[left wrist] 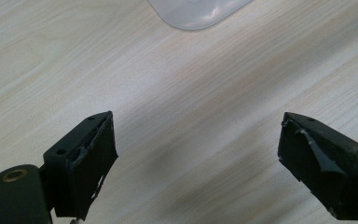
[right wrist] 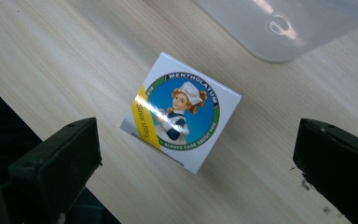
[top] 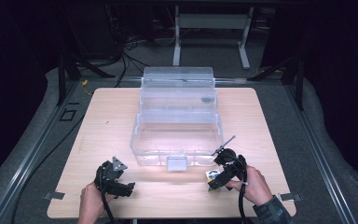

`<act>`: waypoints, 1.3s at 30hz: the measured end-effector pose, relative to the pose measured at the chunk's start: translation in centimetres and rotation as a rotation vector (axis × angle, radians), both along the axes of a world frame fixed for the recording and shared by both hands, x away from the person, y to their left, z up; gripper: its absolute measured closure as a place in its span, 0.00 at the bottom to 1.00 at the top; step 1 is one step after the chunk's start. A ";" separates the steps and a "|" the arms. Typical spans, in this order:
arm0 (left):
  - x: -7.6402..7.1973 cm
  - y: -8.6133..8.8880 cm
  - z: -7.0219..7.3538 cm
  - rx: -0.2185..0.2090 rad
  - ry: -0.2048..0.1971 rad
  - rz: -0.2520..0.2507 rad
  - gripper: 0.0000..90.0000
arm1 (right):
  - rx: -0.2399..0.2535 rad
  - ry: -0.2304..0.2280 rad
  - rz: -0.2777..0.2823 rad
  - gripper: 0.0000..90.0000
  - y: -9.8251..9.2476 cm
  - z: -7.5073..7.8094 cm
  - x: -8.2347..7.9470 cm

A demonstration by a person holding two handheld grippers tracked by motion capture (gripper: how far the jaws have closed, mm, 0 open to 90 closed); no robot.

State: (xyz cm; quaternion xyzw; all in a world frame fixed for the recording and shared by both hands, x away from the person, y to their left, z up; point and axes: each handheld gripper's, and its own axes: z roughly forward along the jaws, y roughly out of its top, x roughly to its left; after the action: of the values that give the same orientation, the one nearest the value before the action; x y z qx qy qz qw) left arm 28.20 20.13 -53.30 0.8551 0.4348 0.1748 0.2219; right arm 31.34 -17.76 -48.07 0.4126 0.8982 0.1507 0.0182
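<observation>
Wood table (right wrist: 51,56): white box (right wrist: 182,112) reads "MENTHOLATUM", "ALWAYS CARE ABOUT YOU".

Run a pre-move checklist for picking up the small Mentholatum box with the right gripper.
1. Right gripper jaws open: ok, both stand wide apart with nothing between the pads.
2. Mentholatum box free to take: ok, it sits on the table and no jaw touches it.
3. Box lined up with the jaws: not ok, it sits cornerwise ahead of the gap, not between the pads.
4. Clear storage bin open to receive: ok, its lid stands tipped back.
5. Space between box and bin: ok, bare wood shows between them in the right gripper view.
6. Left gripper out of the way: ok, open and empty over bare table.
</observation>
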 end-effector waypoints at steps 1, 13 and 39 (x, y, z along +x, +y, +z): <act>0.0 0.0 0.0 0.000 0.000 0.000 0.13 | 0.000 0.000 0.000 0.01 0.0 0.0 0.0; 0.0 -0.2 -0.1 -0.004 0.008 -0.024 0.10 | 0.014 -0.019 0.025 0.10 2.2 -0.7 0.3; -0.1 0.0 -0.1 -0.005 0.015 -0.014 0.11 | -0.087 -0.034 0.041 0.49 1.5 -0.7 0.5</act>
State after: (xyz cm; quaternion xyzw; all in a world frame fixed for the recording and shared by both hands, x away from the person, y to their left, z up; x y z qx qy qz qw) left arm 28.15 20.10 -53.43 0.8589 0.4307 0.1658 0.2220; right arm 31.80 -16.23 -48.81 0.3901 0.9118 0.1188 0.0485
